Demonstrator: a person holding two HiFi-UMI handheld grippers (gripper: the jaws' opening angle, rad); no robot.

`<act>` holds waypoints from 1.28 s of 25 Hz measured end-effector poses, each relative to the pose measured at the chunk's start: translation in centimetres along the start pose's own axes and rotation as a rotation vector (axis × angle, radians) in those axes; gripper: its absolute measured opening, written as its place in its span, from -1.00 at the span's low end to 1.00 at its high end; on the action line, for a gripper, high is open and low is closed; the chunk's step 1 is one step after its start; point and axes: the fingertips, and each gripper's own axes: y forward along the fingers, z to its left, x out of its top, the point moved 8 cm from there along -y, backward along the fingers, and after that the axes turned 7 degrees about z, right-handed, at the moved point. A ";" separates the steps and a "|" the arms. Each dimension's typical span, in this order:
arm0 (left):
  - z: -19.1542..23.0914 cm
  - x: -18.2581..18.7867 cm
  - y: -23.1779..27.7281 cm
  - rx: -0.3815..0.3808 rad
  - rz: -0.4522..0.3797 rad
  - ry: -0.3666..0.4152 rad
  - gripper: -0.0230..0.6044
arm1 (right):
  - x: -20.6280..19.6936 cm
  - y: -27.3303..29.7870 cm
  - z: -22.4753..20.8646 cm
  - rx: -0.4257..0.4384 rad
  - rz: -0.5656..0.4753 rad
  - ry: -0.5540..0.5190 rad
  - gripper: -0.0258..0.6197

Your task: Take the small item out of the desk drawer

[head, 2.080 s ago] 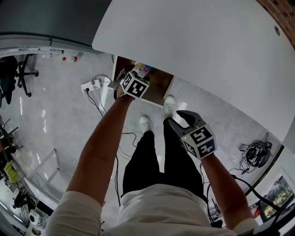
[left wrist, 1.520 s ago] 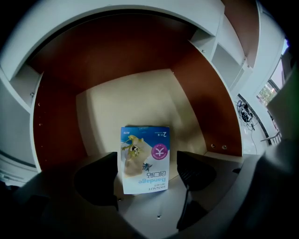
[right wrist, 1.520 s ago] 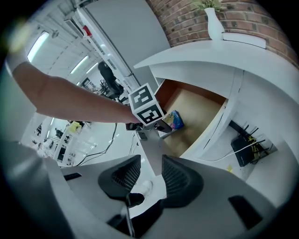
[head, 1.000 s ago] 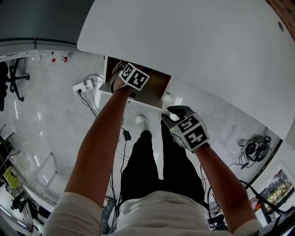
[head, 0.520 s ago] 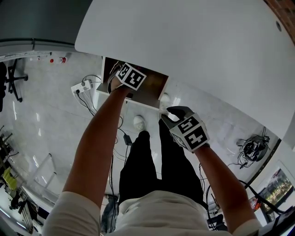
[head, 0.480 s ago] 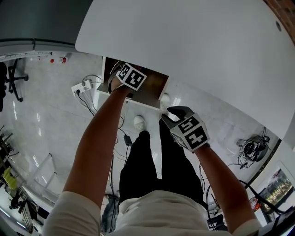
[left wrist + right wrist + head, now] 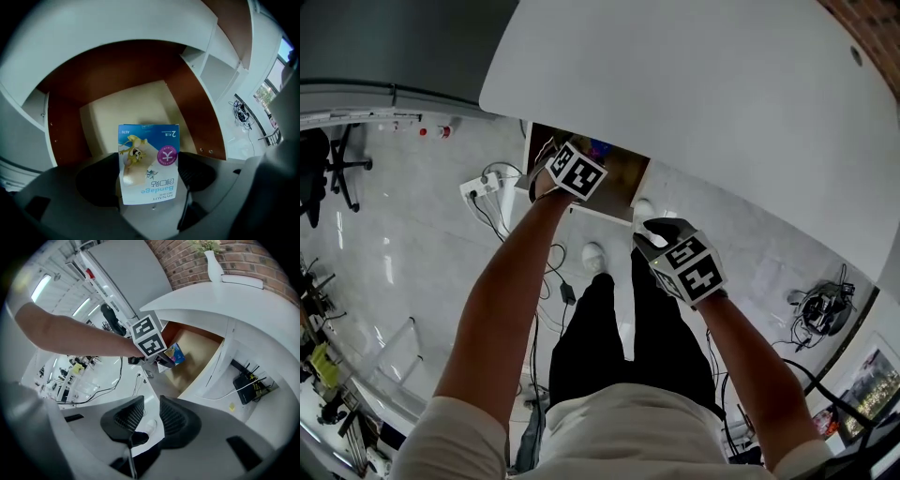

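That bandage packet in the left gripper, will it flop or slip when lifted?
Probably light: the bandage packet looks thin and flat. It stands straight out of the left gripper, so likely fairly stiff. Its printed face looks smooth, so it might slip.

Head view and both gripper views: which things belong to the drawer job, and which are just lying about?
Job in hand:
bandage packet, clamped in the left gripper
open drawer
desk

Just lying about or idle:
power strip
office chair
vase on the desk
right gripper, empty; its jaws have just been closing
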 end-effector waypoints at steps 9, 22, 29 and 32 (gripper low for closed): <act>-1.7 -0.1 -6.2 0.018 -0.024 0.080 0.27 | 0.1 -2.6 1.9 -0.023 -0.041 -0.005 -0.61; -6.2 -2.9 -17.5 -0.020 -0.107 0.102 0.27 | -2.2 -8.2 5.9 -0.081 -0.103 0.034 -0.75; -9.2 -4.7 -23.2 -0.081 -0.152 0.028 0.27 | -4.0 -12.1 8.5 -0.106 -0.144 0.036 -0.78; -10.3 -5.5 -26.0 -0.090 -0.174 0.015 0.27 | -4.7 -14.0 9.7 -0.115 -0.163 0.040 -0.78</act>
